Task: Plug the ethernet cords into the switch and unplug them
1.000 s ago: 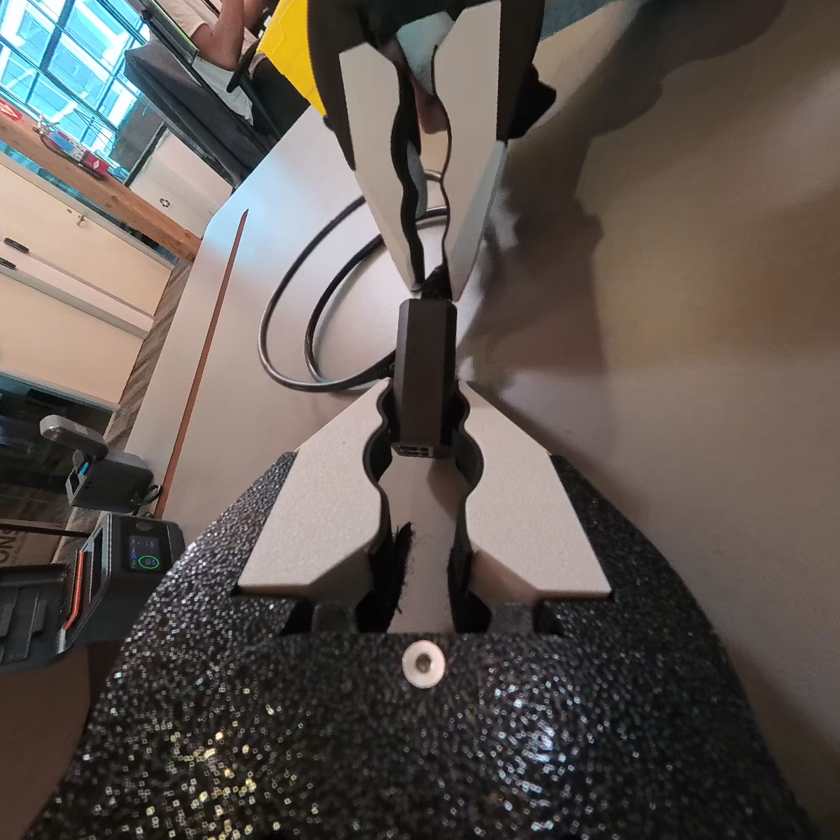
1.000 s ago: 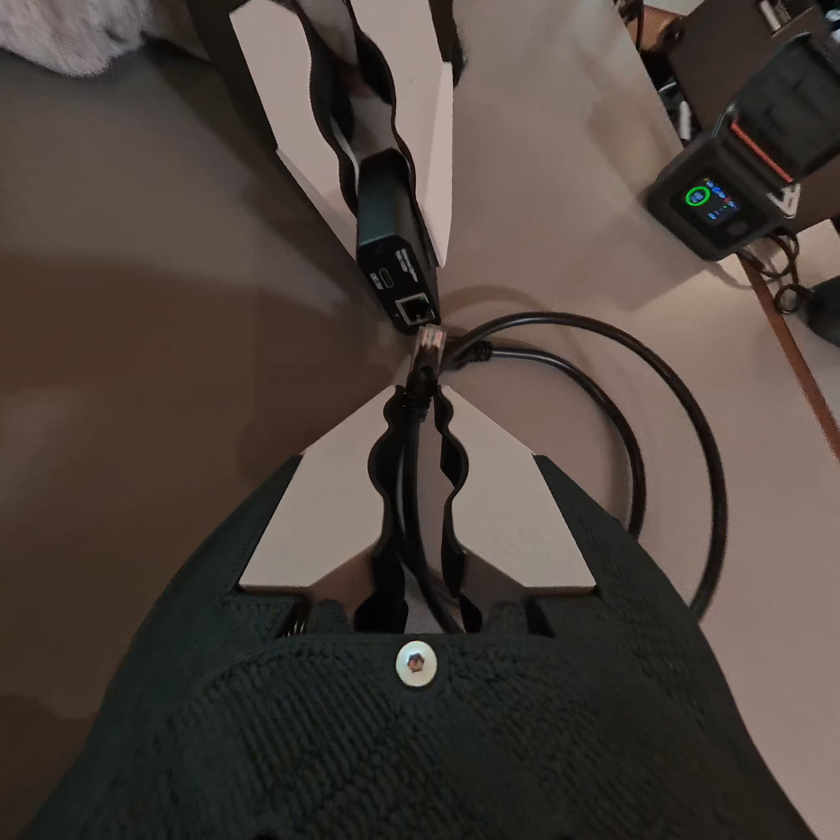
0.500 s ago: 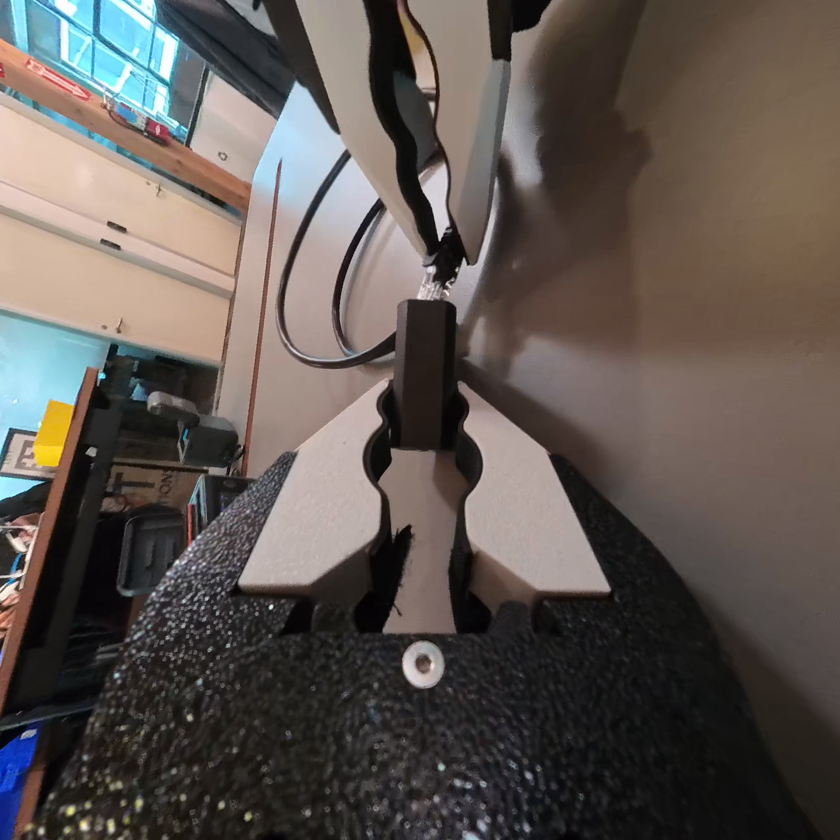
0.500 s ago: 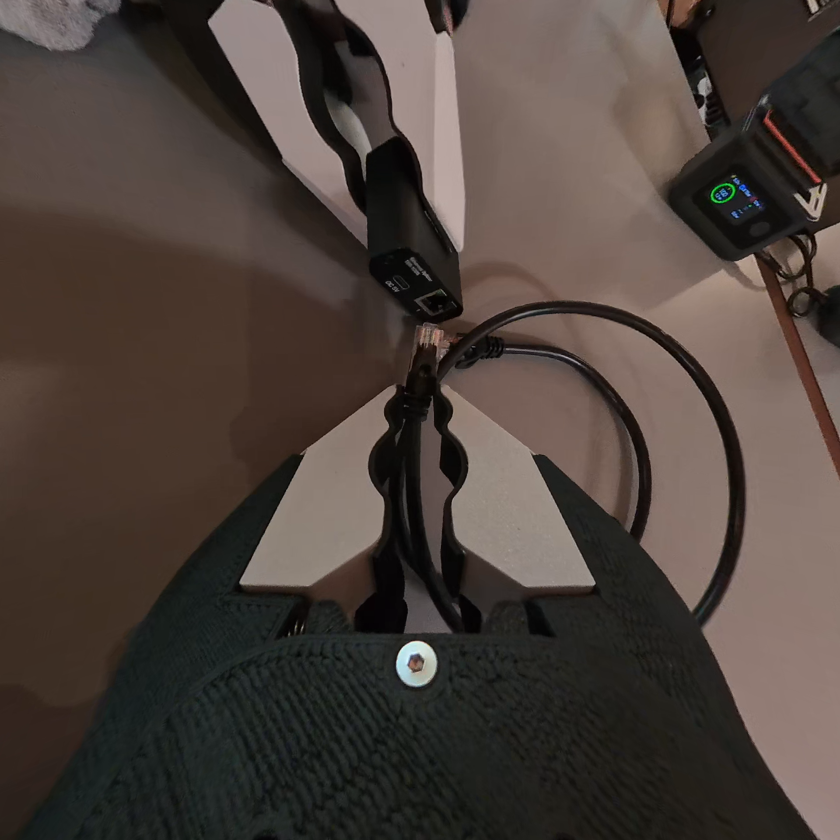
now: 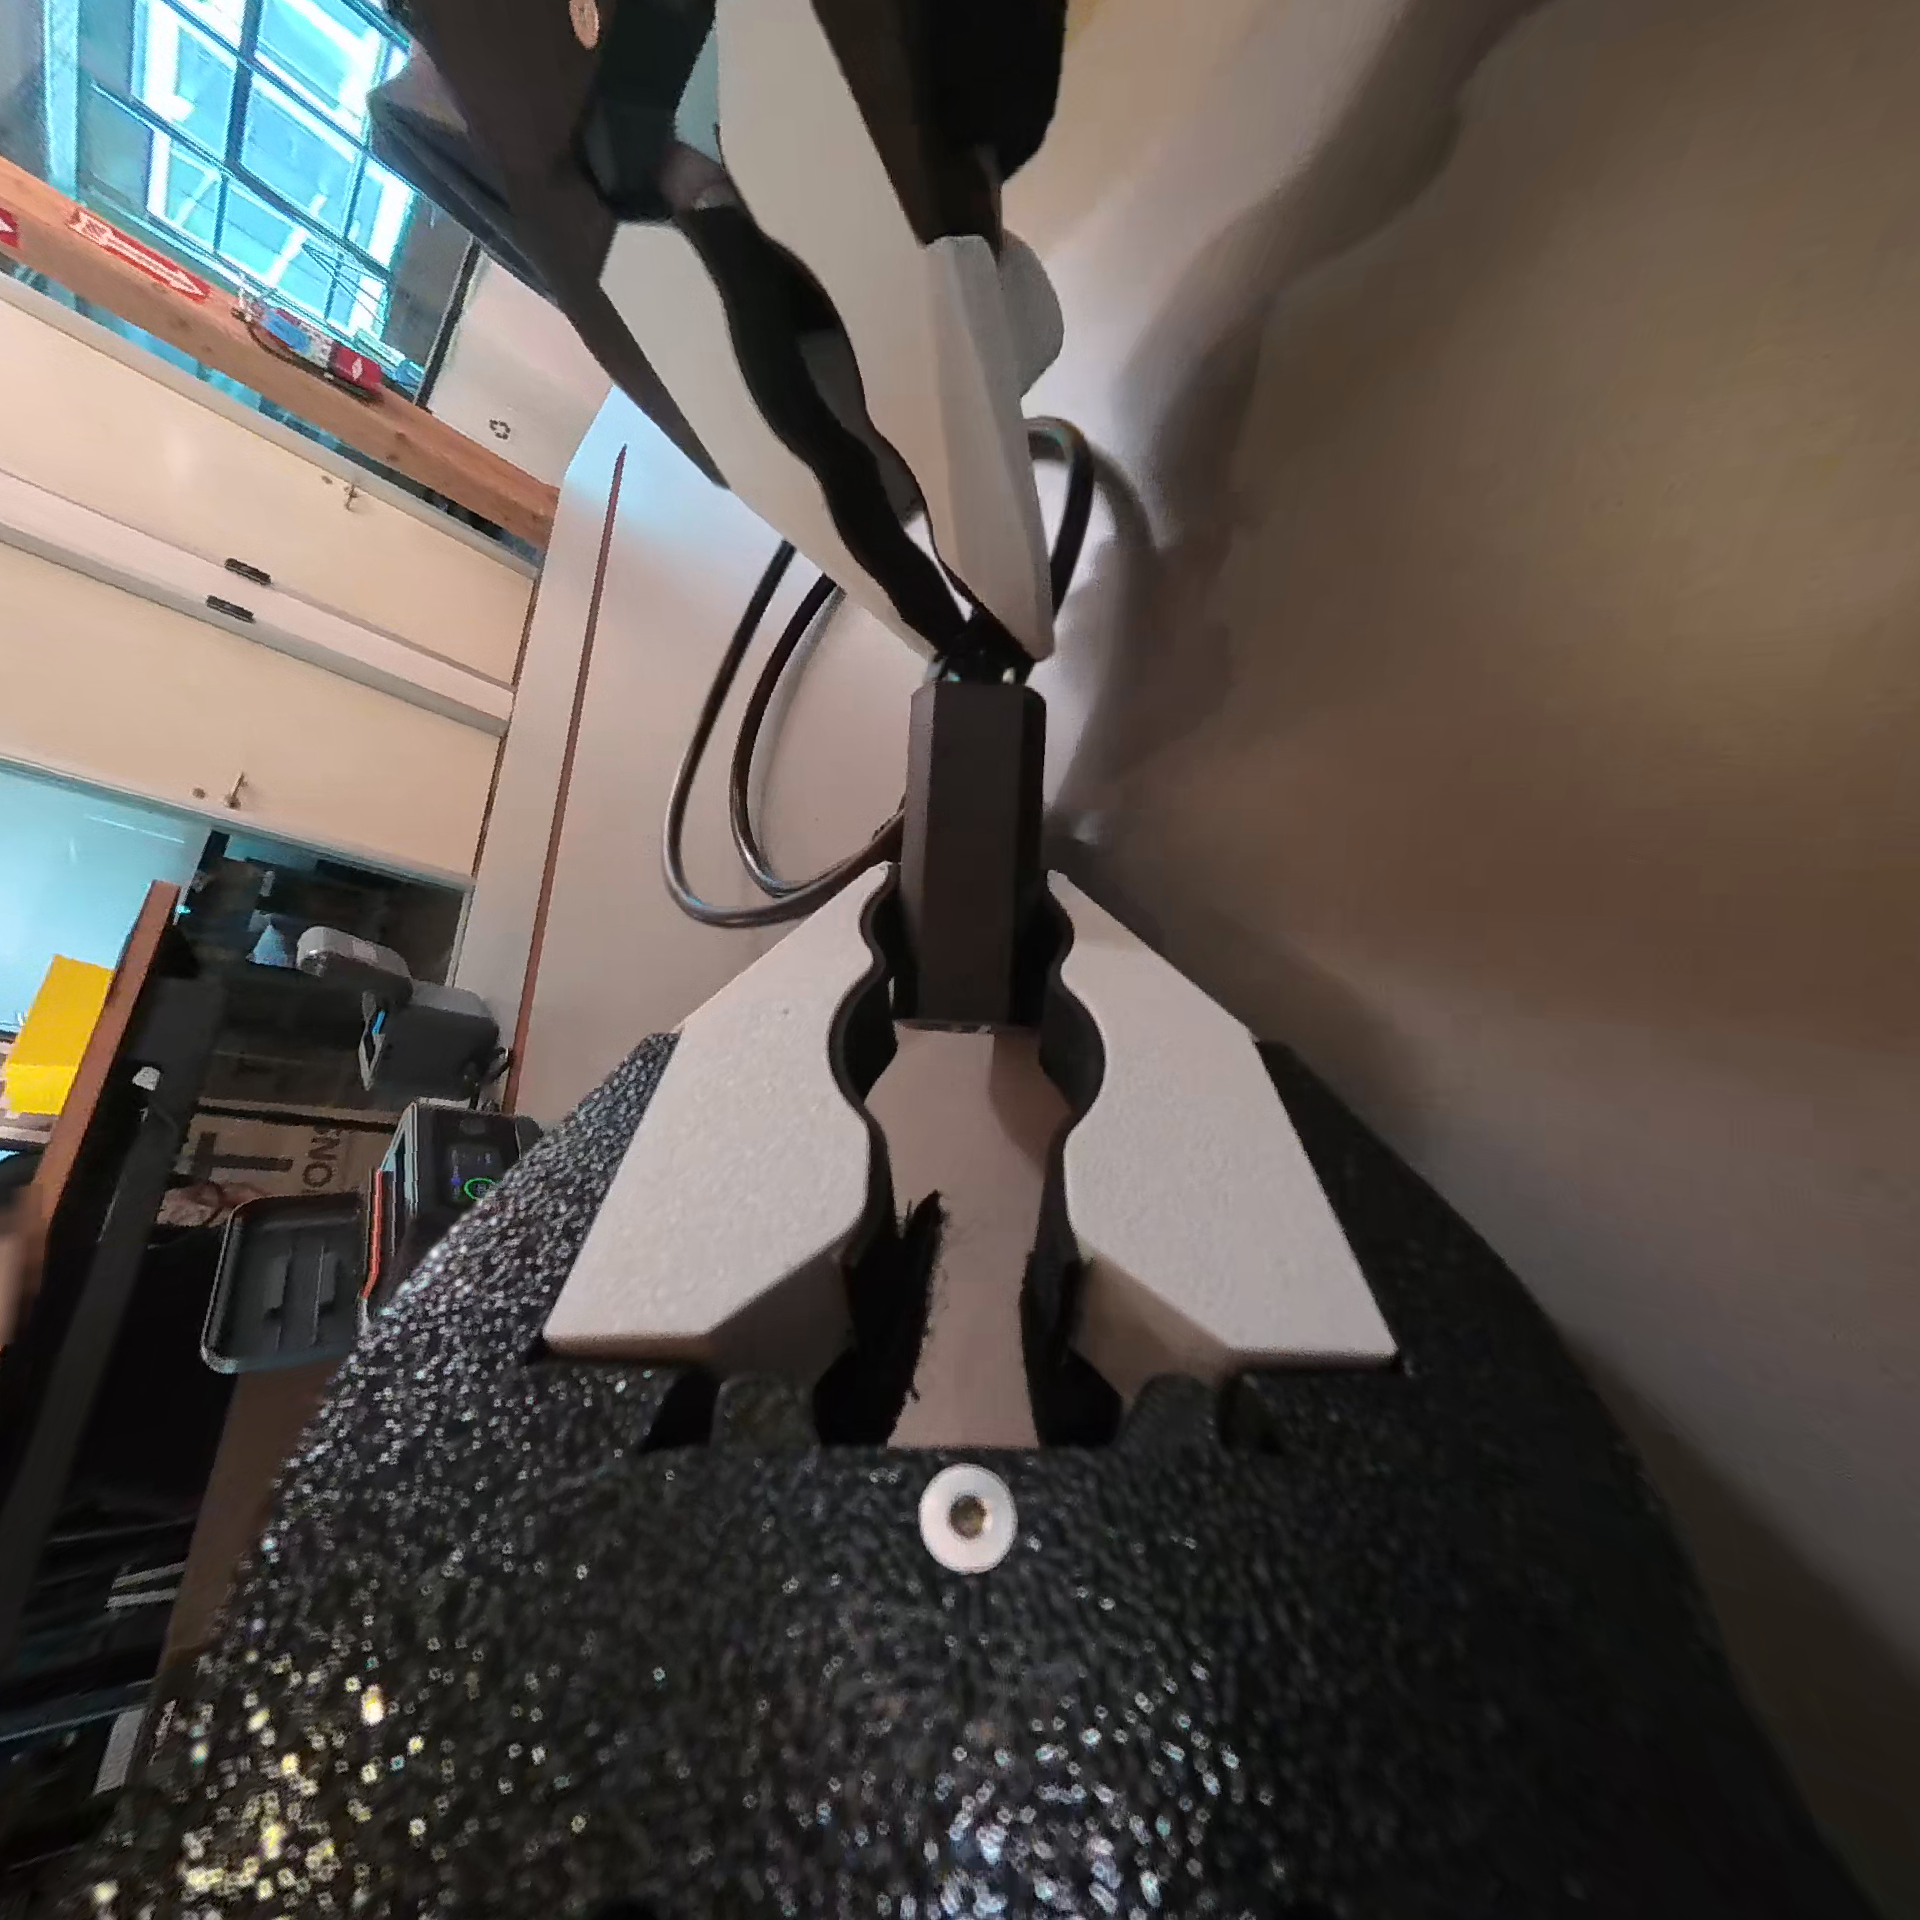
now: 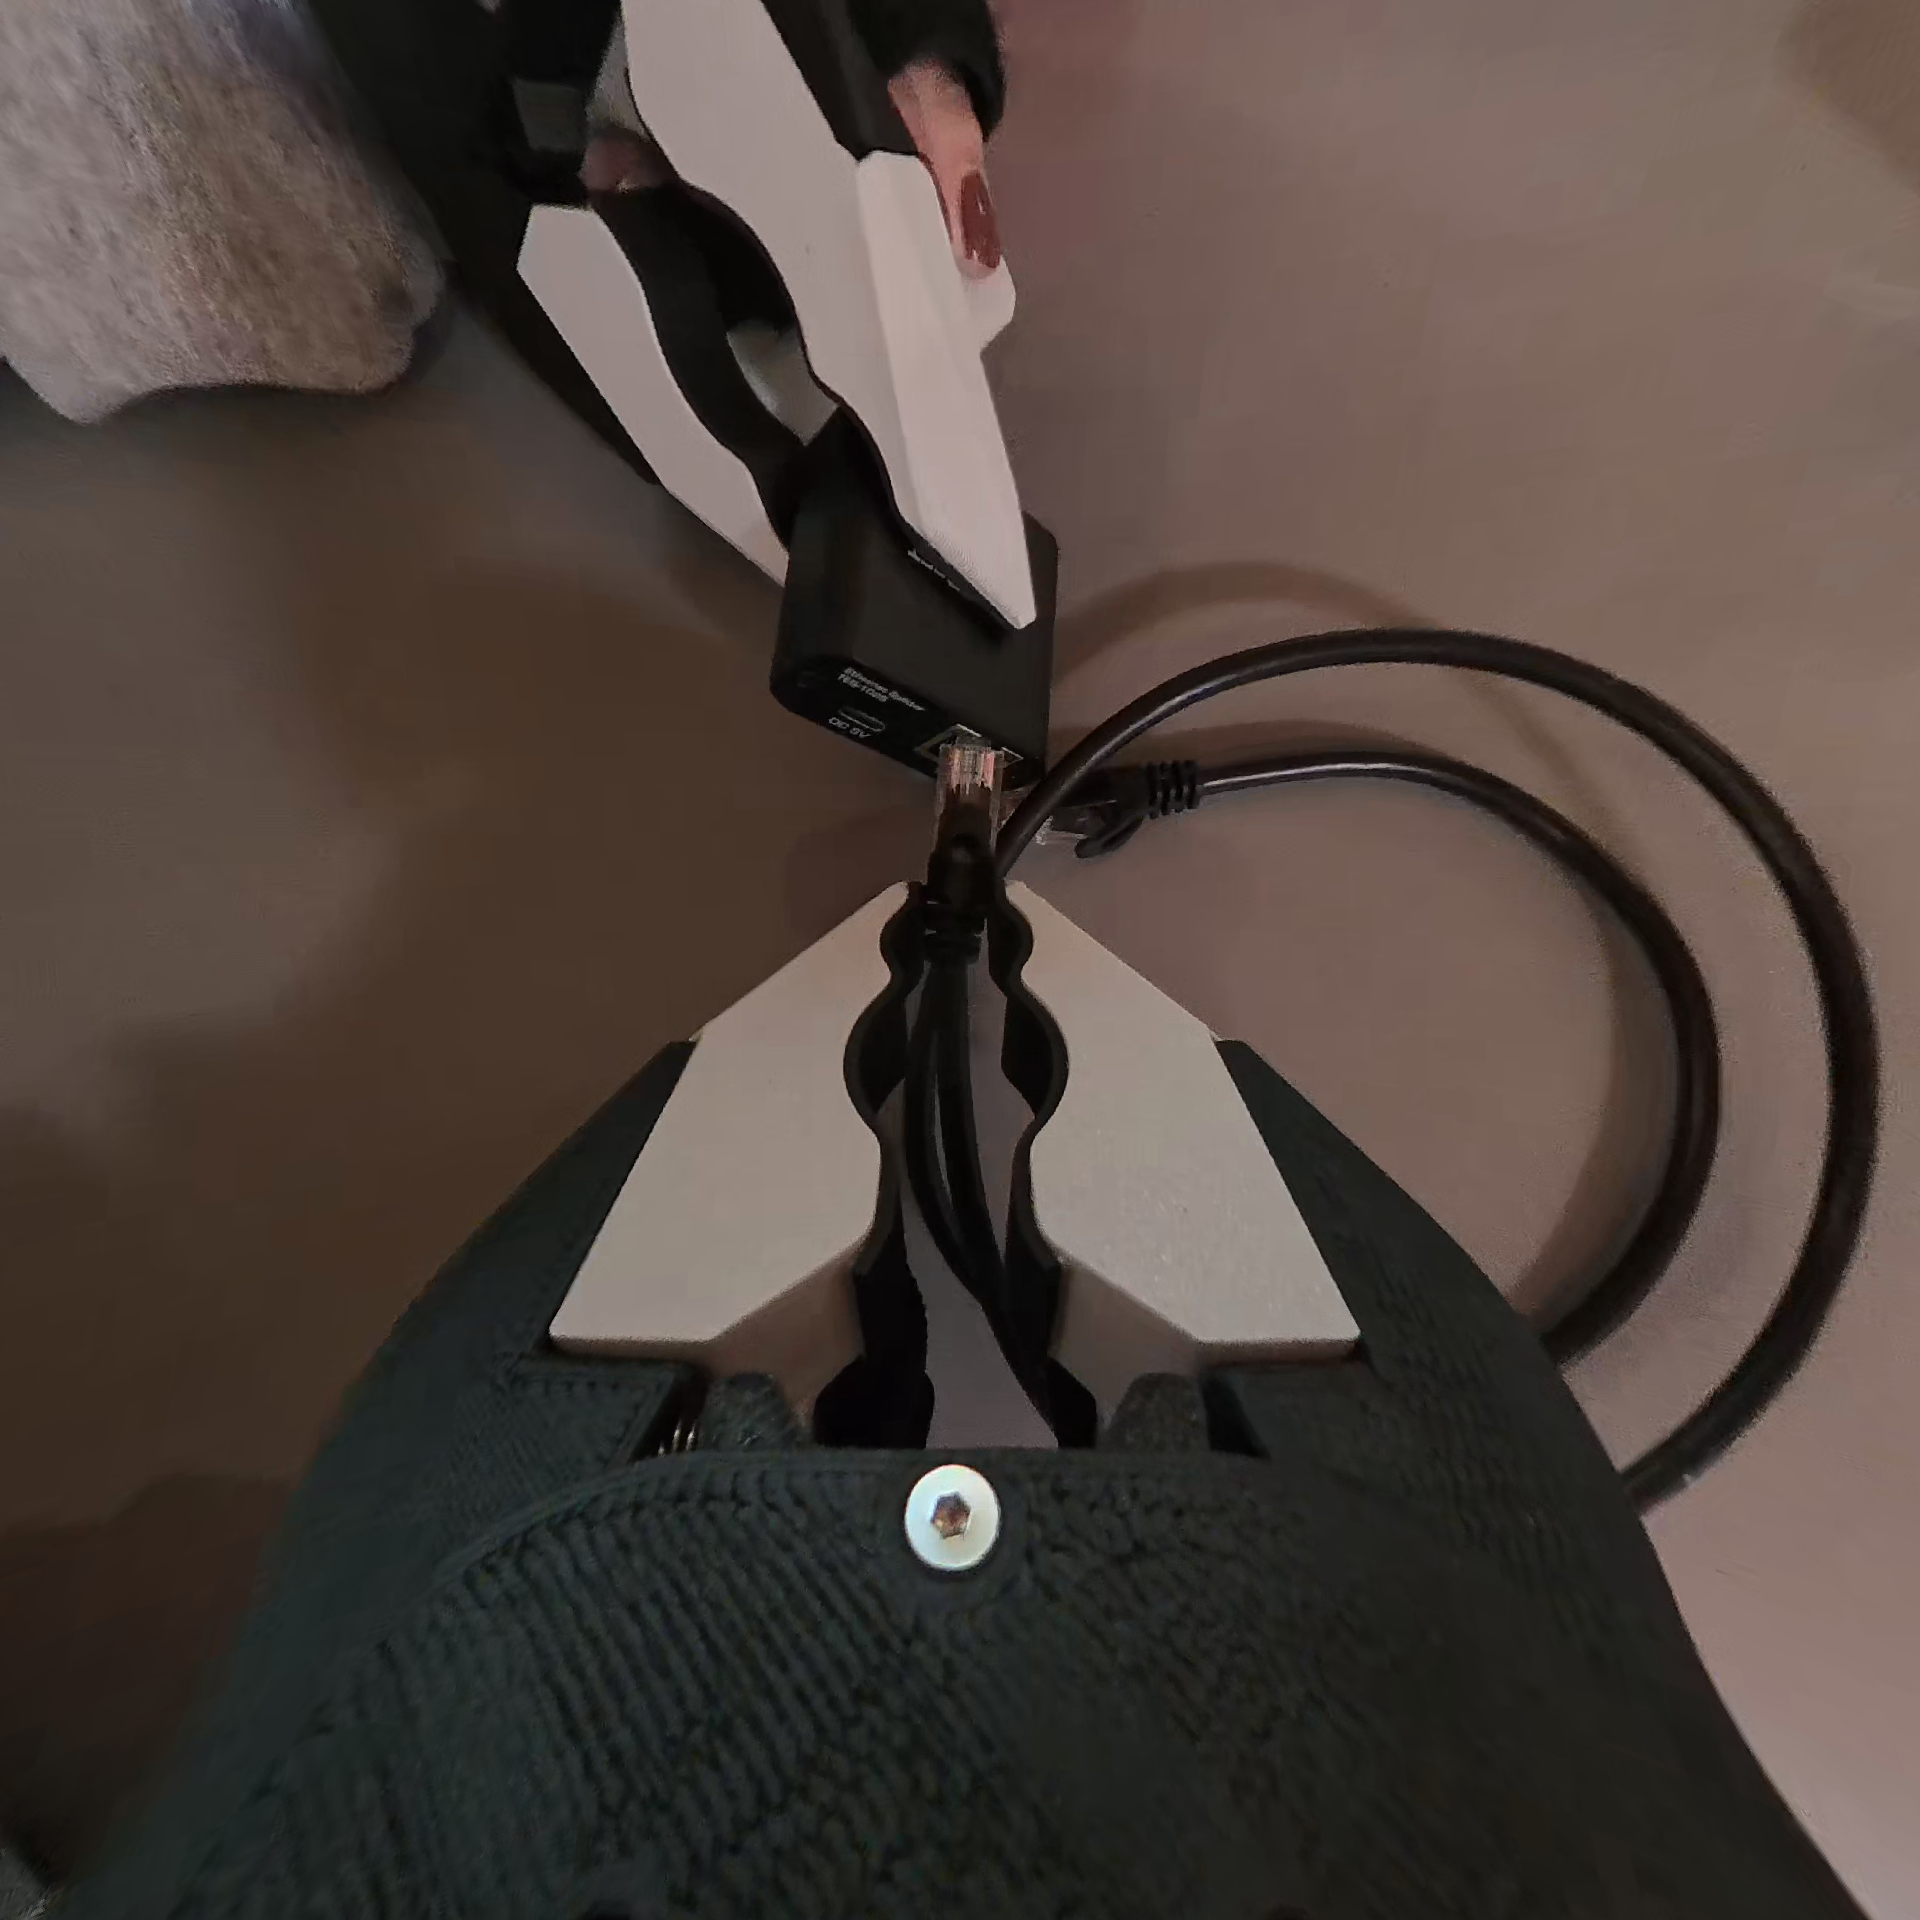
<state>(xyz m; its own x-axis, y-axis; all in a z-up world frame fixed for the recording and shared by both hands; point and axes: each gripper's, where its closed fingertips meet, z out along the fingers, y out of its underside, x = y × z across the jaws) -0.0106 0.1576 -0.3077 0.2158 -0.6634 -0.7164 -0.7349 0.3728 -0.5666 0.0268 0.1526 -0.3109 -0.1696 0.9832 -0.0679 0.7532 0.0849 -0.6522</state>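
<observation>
My left gripper (image 5: 971, 883) is shut on a small black switch box (image 5: 971, 842), held above the pale table; it also shows in the right wrist view (image 6: 914, 634). My right gripper (image 6: 956, 894) is shut on a black ethernet cord (image 6: 961, 1091) just behind its clear plug (image 6: 966, 779). The plug tip sits at the mouth of the switch's port; how deep it is in I cannot tell. The right gripper shows from the front in the left wrist view (image 5: 987, 644), touching the switch's far end. The cord's other plug (image 6: 1101, 810) lies loose on the table beside it.
The cord loops in a wide coil (image 6: 1766, 987) on the table to the right. A grey fuzzy cloth (image 6: 177, 208) lies at the far left. Off the table edge stand a black power station with a lit screen (image 5: 457, 1174), shelves and cabinets (image 5: 260, 644). The grippers' ends are close to 5 cm from one another.
The switch and the plug have come together: the plug tip, a short gap from the port before, now meets the port opening. Both grippers have tilted and closed in on each other.
</observation>
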